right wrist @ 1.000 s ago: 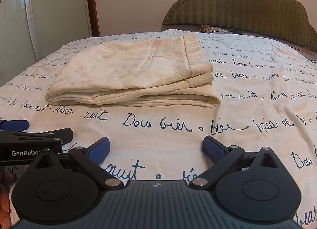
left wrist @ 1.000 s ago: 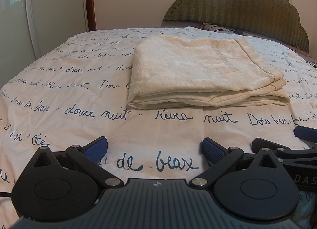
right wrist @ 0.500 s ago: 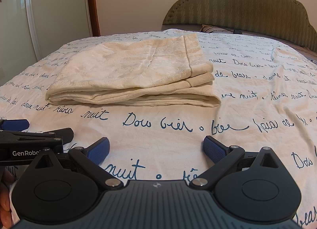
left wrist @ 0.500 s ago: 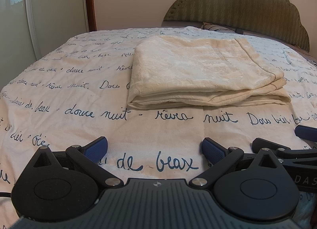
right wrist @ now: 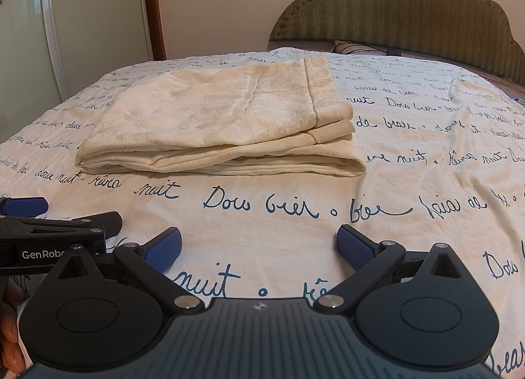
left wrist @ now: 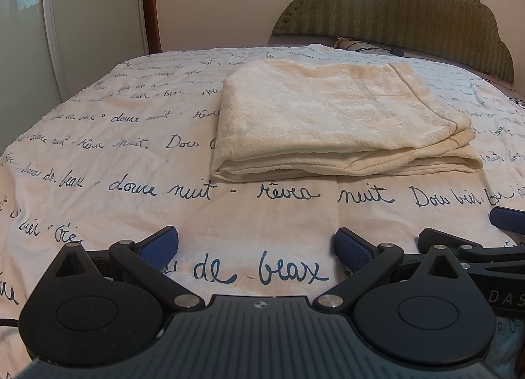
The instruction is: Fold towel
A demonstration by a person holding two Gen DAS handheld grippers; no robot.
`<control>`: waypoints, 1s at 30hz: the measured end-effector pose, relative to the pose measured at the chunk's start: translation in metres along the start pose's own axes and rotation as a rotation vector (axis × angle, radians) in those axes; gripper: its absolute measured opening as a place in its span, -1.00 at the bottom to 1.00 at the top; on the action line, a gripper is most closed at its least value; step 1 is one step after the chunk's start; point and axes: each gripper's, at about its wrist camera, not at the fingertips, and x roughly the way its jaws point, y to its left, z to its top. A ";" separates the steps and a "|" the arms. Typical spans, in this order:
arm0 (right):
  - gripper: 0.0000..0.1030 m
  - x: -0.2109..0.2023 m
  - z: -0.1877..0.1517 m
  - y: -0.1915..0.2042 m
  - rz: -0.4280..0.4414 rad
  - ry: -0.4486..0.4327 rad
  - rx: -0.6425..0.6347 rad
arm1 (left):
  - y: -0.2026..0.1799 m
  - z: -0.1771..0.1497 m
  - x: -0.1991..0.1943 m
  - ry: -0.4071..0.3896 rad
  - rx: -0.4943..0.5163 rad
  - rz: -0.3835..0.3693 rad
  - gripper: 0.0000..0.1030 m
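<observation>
A cream towel (left wrist: pixel 328 119) lies folded in several layers on the bed, its stacked edges facing me; the right wrist view shows the same towel (right wrist: pixel 223 123) further left. My left gripper (left wrist: pixel 256 246) hovers low over the bedspread, short of the towel, open and holding nothing. My right gripper (right wrist: pixel 259 246) is beside it to the right, likewise open and empty, also short of the towel. Each gripper shows in the other's view at the frame edge.
The bedspread (left wrist: pixel 131 188) is white with blue handwritten words. A green padded headboard (left wrist: pixel 410 14) stands behind the towel. A glass door (left wrist: pixel 29 51) and wooden frame are at left. A hand (right wrist: pixel 10 339) shows at the lower left.
</observation>
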 end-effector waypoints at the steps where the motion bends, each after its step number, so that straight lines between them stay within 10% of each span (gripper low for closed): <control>1: 0.98 0.000 0.000 0.000 0.000 0.000 0.000 | 0.000 0.000 0.000 0.000 0.000 0.000 1.00; 30: 0.98 0.000 0.000 0.000 0.001 0.000 0.001 | 0.002 0.000 0.001 -0.002 -0.004 -0.004 1.00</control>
